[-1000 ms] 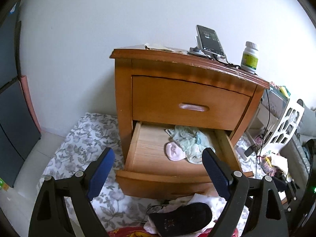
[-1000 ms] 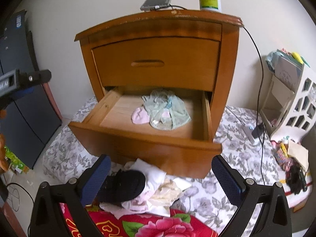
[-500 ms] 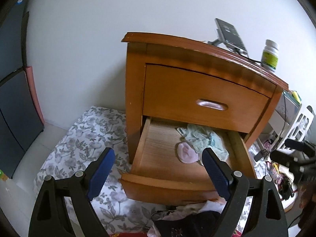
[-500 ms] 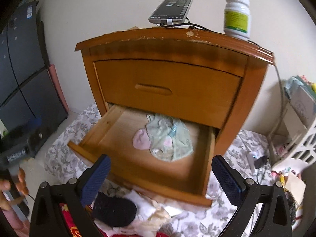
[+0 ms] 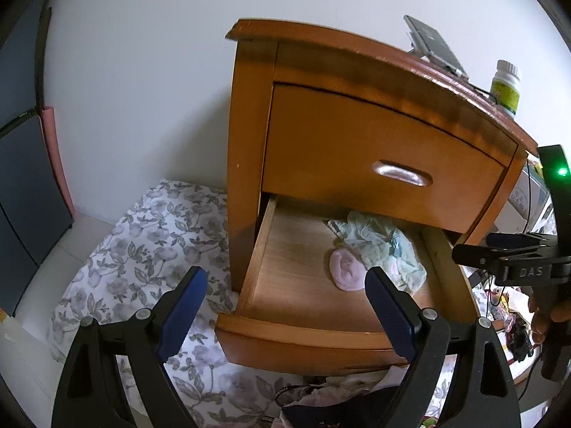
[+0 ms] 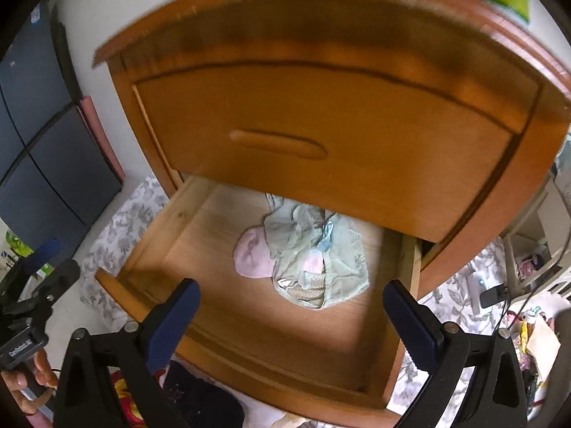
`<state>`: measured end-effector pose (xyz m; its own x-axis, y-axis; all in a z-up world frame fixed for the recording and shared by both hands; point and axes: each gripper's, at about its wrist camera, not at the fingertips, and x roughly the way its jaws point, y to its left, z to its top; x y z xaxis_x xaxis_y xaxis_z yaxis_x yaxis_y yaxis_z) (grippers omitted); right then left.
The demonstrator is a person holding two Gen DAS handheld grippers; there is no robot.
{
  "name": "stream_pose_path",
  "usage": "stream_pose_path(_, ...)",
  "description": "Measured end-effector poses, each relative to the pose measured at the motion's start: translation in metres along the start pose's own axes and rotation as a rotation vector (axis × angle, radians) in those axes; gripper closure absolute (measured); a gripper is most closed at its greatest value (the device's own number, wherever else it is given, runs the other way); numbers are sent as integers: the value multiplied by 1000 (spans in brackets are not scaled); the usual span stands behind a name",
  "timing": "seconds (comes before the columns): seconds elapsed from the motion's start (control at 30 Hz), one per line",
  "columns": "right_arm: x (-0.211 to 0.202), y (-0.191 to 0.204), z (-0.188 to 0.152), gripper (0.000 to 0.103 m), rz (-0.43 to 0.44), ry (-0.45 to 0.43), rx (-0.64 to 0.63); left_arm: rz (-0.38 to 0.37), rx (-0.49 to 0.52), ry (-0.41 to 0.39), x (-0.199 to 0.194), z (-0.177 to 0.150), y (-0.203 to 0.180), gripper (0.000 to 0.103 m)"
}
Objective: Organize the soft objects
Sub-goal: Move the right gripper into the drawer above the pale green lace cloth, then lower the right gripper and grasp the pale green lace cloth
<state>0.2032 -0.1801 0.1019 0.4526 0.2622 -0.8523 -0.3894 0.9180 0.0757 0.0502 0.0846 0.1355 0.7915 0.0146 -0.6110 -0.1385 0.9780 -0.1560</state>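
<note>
Between the wide-spread blue fingers of the right gripper [image 6: 291, 317], a pale green garment [image 6: 314, 249] lies crumpled on the floor of the open bottom drawer [image 6: 228, 339] of a wooden nightstand [image 6: 321, 82], with a small pink sock [image 6: 251, 255] touching its left edge. Nothing is held between those fingers, which hang above the drawer's front part. The left gripper [image 5: 285, 315] also stands wide open and empty; its right finger [image 5: 389, 314] overlaps the drawer's front corner just beside the pink sock, its left finger [image 5: 182, 310] over a floral sheet [image 5: 142, 249] on the floor. Below both grippers, at the foot of the drawer front, a heap of dark and white clothes [image 5: 342, 396] lies on the sheet. Beyond the fingers, the upper drawer [image 5: 374, 157] is closed, and a phone [image 5: 433, 46] and a white pill bottle [image 5: 505, 85] stand on the nightstand's top.
</note>
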Motion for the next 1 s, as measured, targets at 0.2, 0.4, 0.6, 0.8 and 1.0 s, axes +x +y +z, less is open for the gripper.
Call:
stream_pose_path(0.2, 42, -2, 5, 1, -48, 121, -34, -26, -25, 15, 12, -5, 6, 13)
stream_pose_path(0.4, 76, 2, 12, 7, -54, 206, -91, -45, -15, 23, 20, -9, 6, 13)
stream_pose_path(0.6, 103, 16, 14, 16, -72, 276, -186, -60, -22, 38, 28, -13, 8, 13)
stream_pose_path(0.8, 126, 23, 13, 19, -91, 338, -233, -71, 0, 54, 35, -17, 5, 13)
stream_pose_path(1.0, 142, 33, 11, 25, -102, 374, -287, -64, 2, 61, 38, -18, 7, 13)
